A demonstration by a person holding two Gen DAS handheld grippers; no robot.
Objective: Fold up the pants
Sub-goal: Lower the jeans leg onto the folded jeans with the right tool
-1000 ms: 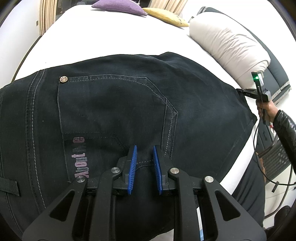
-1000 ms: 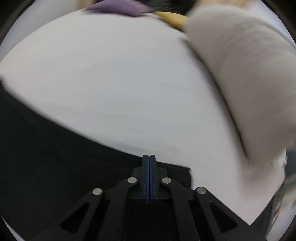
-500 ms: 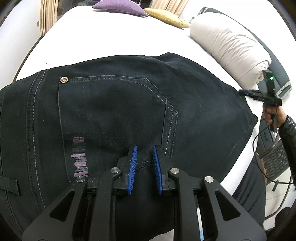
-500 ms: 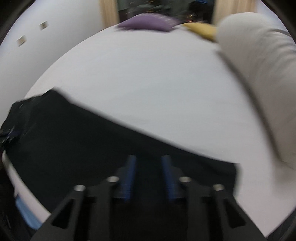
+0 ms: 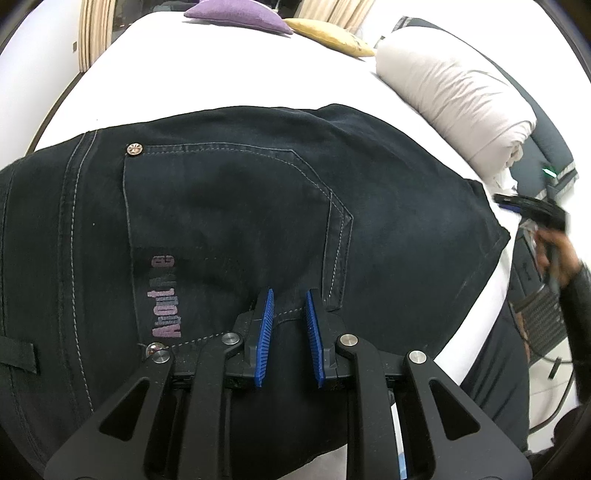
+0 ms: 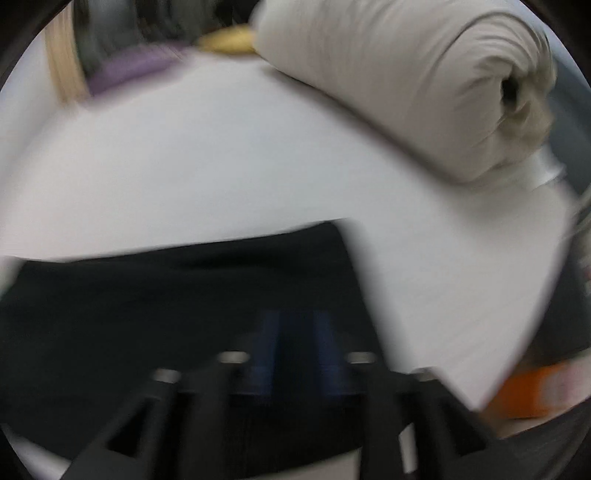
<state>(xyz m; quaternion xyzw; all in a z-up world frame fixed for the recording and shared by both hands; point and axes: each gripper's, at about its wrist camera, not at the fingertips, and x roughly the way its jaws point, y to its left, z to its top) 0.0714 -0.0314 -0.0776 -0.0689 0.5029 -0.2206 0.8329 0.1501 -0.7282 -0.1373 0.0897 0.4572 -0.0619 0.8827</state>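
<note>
Dark denim pants [image 5: 229, 206] lie folded flat on the white bed [image 5: 207, 70], back pocket and pink lettering facing up. My left gripper [image 5: 289, 295] is open and empty, its blue pads hovering over the pocket's lower edge. My right gripper [image 6: 295, 325] is open and empty above the pants' right end [image 6: 184, 288]; that view is blurred by motion. The right gripper also shows at the far right of the left wrist view [image 5: 532, 208], held in a hand just off the pants' right edge.
A rolled beige duvet [image 5: 454, 96] lies along the bed's right side, also in the right wrist view [image 6: 399, 81]. A purple cushion [image 5: 236, 16] and a yellow cushion [image 5: 328, 35] lie at the far end. A dark chair [image 5: 546, 321] and cables stand beyond the bed's right edge.
My right gripper opened, let go of the pants' right end and pulled back to the right. My left gripper has not moved.
</note>
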